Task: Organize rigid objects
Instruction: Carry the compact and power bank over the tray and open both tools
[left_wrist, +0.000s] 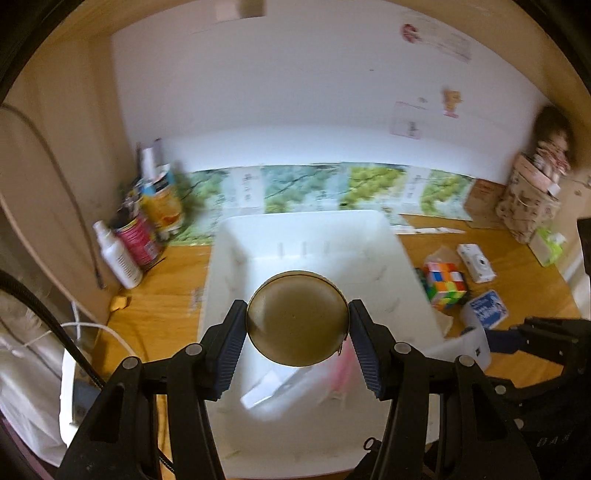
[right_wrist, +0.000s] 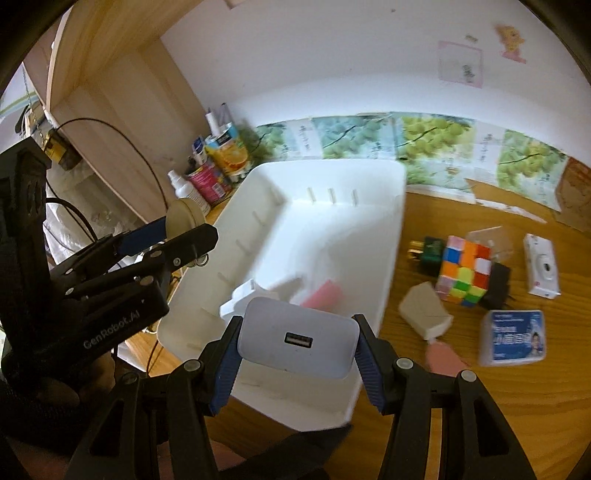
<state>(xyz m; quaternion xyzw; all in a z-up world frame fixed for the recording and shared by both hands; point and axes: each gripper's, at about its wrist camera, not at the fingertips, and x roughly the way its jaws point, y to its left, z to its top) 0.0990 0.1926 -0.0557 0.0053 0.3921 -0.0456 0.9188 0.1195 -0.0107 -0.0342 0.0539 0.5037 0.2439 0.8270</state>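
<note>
My left gripper (left_wrist: 298, 317) is shut on a round tan tin (left_wrist: 297, 321), held by its edges above the white bin (left_wrist: 295, 218). In the right wrist view that tin (right_wrist: 184, 218) shows side-on at the bin's left rim. My right gripper (right_wrist: 298, 332) is shut on a white USB charger (right_wrist: 295, 338), port facing the camera, over the near end of the bin (right_wrist: 332, 164). A pink item (right_wrist: 325, 295) and a white item (right_wrist: 243, 295) lie inside the bin, both blurred.
Right of the bin on the wooden desk lie a colour cube (right_wrist: 465, 273), a small white camera (right_wrist: 541, 266), a blue-and-white box (right_wrist: 513, 338), a white plug (right_wrist: 424, 310) and black adapters (right_wrist: 430, 251). Bottles and cans (right_wrist: 218, 162) crowd the back left corner.
</note>
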